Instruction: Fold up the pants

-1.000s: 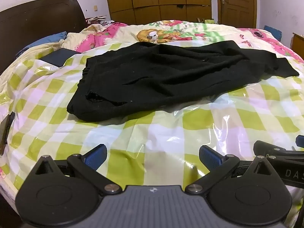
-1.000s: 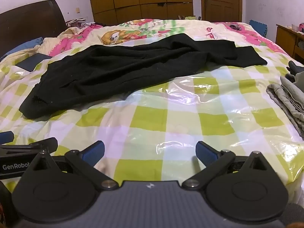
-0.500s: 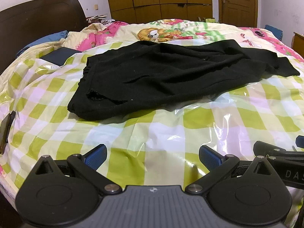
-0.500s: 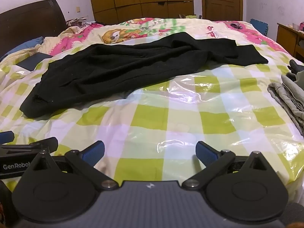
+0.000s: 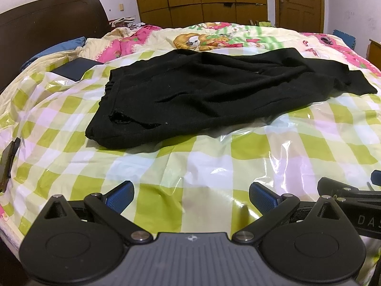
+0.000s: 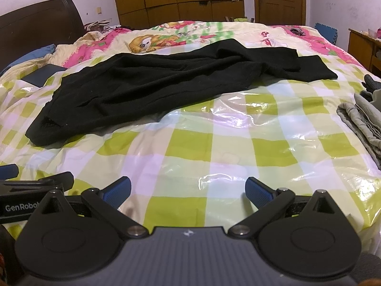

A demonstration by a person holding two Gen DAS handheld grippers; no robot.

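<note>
Now we are holding both tools low over the near edge of the bed [image 5: 190, 166], which is covered with a shiny sheet of green and white squares. The left tool [image 5: 190, 196] is standing wide, its blue fingertips [image 5: 119, 196] far apart with nothing between them. The right tool [image 6: 188, 190] is also wide and is gripping nothing; in the left wrist view we are seeing part of it at the right edge.

The black pants [image 5: 209, 90] are lying spread on the middle of the bed, well apart from both tools. Their waist end is pointing to the near left and the legs are running toward the far right, where one leg end [image 6: 314, 69] is lying flat. The cloth is wrinkled and the legs are partly overlapping.

At the right edge of the bed a grey folded garment [image 6: 362, 121] is resting. At the far left a dark flat object [image 5: 76, 70] is lying near the dark wooden headboard [image 5: 47, 28].
</note>
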